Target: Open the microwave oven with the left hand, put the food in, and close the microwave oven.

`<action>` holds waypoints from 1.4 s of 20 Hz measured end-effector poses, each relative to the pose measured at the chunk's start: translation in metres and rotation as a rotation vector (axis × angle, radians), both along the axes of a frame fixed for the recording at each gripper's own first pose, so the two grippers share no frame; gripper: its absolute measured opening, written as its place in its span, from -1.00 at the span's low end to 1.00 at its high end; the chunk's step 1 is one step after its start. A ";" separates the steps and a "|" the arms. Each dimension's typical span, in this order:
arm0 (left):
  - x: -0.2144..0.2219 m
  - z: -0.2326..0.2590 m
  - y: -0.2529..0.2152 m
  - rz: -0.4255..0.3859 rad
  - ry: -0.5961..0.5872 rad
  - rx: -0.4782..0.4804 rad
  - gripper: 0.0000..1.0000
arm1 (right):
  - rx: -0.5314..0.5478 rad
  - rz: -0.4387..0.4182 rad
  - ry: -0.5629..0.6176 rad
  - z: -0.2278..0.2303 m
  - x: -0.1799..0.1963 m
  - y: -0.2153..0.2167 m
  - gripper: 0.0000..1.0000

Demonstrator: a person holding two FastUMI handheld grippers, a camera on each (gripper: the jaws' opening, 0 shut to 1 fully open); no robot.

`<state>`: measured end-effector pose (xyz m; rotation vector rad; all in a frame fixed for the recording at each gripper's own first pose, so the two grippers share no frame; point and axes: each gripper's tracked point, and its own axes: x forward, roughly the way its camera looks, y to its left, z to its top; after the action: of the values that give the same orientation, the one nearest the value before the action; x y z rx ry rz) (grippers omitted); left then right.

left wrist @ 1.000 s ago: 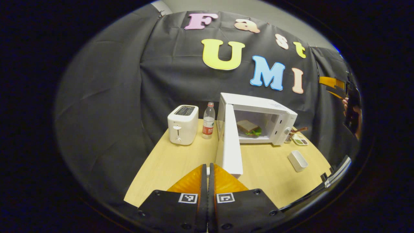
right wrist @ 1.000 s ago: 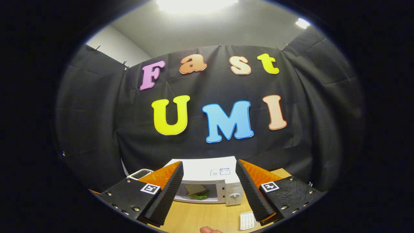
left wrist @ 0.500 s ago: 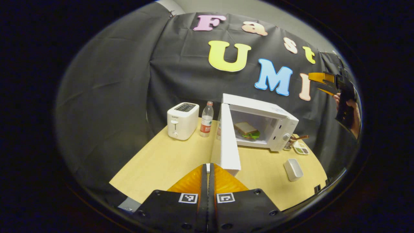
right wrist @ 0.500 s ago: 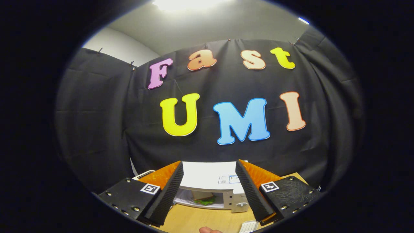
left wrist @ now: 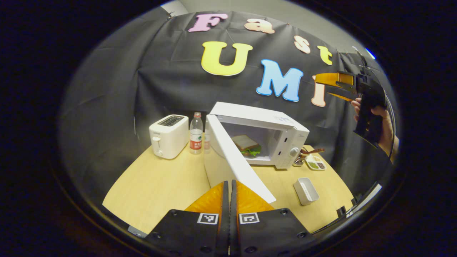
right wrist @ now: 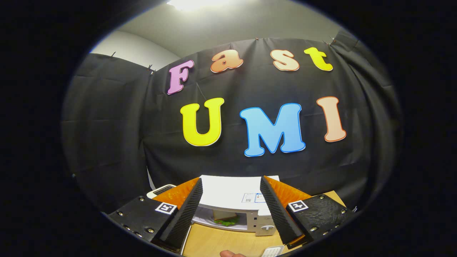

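Door: microwave oven sits at centre of the left gripper view; its door hangs open, swung toward the lower centre of the frame. Opening step reads as done.
Food: sandwich lies inside the cavity, centre of frame, bread on top with green leaf at its edge; also seen in the lower centre of the right gripper view. Placing step reads as done.
Left to do: close the door; it is not yet shut.
Left gripper: bottom centre of its own view, fingers pressed together with nothing between them, tips just beside the lower edge of the door. Contact with the door cannot be confirmed.
Right gripper: jaws wide, empty, framing the microwave oven from above in its own view; also at upper right of the left gripper view, held by a hand well above the table.
Count, microwave oven: one.
Count, sandwich: one.
Count, toaster: one, left of centre.
Count, bottle: one clear; a second behind it may be present, cannot tell.
Count, white box: one, lower right.
Count, small tray: one, right of the oven; contents too small to tell.
Count, grippers: two.
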<state>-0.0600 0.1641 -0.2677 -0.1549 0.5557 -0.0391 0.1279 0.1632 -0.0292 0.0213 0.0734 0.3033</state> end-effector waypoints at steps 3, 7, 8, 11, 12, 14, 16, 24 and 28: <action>0.023 -0.004 -0.028 -0.052 -0.002 -0.023 -0.85 | -0.002 -0.028 0.008 -0.001 0.007 -0.023 0.95; 0.050 -0.005 -0.058 -0.099 -0.004 -0.045 -0.85 | -0.015 -0.060 0.001 -0.001 0.014 -0.050 0.95; 0.057 -0.005 -0.065 -0.106 -0.008 -0.043 -0.86 | -0.018 -0.061 0.002 -0.002 0.017 -0.053 0.94; 0.080 -0.007 -0.080 -0.126 -0.014 -0.038 -0.86 | -0.006 -0.058 0.021 -0.008 0.026 -0.056 0.95; 0.088 -0.009 -0.083 -0.131 -0.014 -0.034 -0.86 | -0.001 -0.052 0.027 -0.011 0.028 -0.058 0.95; 0.102 -0.010 -0.093 -0.139 -0.019 -0.035 -0.86 | -0.003 -0.047 0.033 -0.014 0.031 -0.061 0.95; 0.117 -0.012 -0.099 -0.143 -0.024 -0.045 -0.86 | -0.001 -0.046 0.037 -0.016 0.034 -0.067 0.95; 0.165 -0.025 -0.139 -0.199 -0.040 -0.069 -0.85 | 0.002 -0.144 0.004 -0.004 0.021 -0.116 0.94; 0.185 -0.040 -0.155 -0.218 -0.017 -0.078 -0.86 | -0.020 -0.194 -0.009 -0.002 0.009 -0.142 0.95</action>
<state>0.1253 0.0088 -0.3076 -0.1697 0.5522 -0.2739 0.1370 0.0209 -0.0313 0.0071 0.0645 0.1085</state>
